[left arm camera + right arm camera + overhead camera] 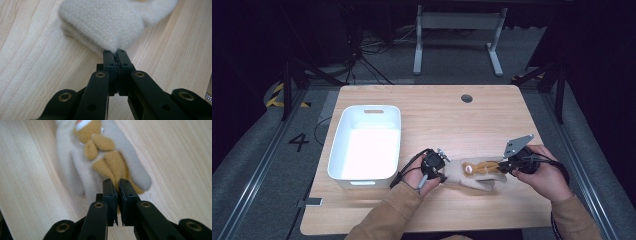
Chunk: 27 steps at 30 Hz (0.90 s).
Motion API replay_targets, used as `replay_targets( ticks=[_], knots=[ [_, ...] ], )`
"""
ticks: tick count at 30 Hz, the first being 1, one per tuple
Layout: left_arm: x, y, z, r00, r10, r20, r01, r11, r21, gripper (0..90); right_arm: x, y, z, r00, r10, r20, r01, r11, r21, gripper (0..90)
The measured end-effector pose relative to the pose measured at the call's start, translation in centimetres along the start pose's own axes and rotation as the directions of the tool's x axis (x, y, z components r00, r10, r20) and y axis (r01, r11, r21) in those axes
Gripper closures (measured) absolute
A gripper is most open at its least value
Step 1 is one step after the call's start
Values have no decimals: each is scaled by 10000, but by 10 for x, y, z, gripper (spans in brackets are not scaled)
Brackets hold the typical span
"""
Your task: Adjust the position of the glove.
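A pale wooden table (427, 120) stands on grey carpet in a dim room, with cables and a white table frame (457, 35) behind it and a white bin (367, 142) on its left half. Near the front edge lies a cream and tan plush toy (474, 172), flat on the wood. The left hand-held gripper (443, 172) pinches its cream end and the right hand-held gripper (503, 167) clamps a tan limb.
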<state>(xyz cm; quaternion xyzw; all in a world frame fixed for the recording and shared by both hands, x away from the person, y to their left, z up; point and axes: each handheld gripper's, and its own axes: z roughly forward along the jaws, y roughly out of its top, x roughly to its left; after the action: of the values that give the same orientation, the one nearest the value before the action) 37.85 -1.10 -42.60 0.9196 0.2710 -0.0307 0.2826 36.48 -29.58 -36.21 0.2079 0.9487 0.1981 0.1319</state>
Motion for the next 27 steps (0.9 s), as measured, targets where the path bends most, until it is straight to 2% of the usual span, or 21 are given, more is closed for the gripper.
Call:
replay_targets(
  ticks=[3,6,10,15,16,18,21,23,24,25,27],
  knots=[
    [-3,1,-5,9999,127,-9,-127,9998,-131,889,-5,-1,-2,9996,126,246,-121,9997,-212,846],
    [-5,1,-5,9998,195,78,-194,9997,-126,889,-11,-5,2,9987,345,384,-338,9993,-176,845],
    [-4,0,1,9996,238,163,-240,9996,130,888,-17,-9,16,9982,500,327,-499,9988,-20,844],
    [-4,-1,4,9996,200,220,-206,9994,278,887,-21,-11,32,9987,418,286,-427,9986,315,821],
    [-4,-1,5,9995,152,260,-161,9993,327,887,-22,-12,35,9988,420,263,-429,9984,357,794],
    [-4,-2,5,9996,100,280,-110,9993,348,885,-23,-14,39,9987,504,112,-510,9972,553,681],
    [-3,-2,5,9995,53,318,-64,9994,352,881,-26,-17,36,9965,720,415,-739,9962,459,565],
    [-3,-2,5,9994,-49,336,38,9995,310,876,-29,-20,30,9946,889,534,-906,9954,315,595],
    [-3,-2,5,9994,-69,342,59,9995,298,871,-29,-21,27,9942,940,517,-958,9948,339,664],
    [-3,-2,5,9993,-95,353,83,9994,338,866,-30,-22,27,9949,921,415,-937,9948,403,712],
    [-2,-2,4,9993,-46,379,32,9993,373,861,-29,-24,27,9953,957,-129,-949,9940,544,803]
  ],
)
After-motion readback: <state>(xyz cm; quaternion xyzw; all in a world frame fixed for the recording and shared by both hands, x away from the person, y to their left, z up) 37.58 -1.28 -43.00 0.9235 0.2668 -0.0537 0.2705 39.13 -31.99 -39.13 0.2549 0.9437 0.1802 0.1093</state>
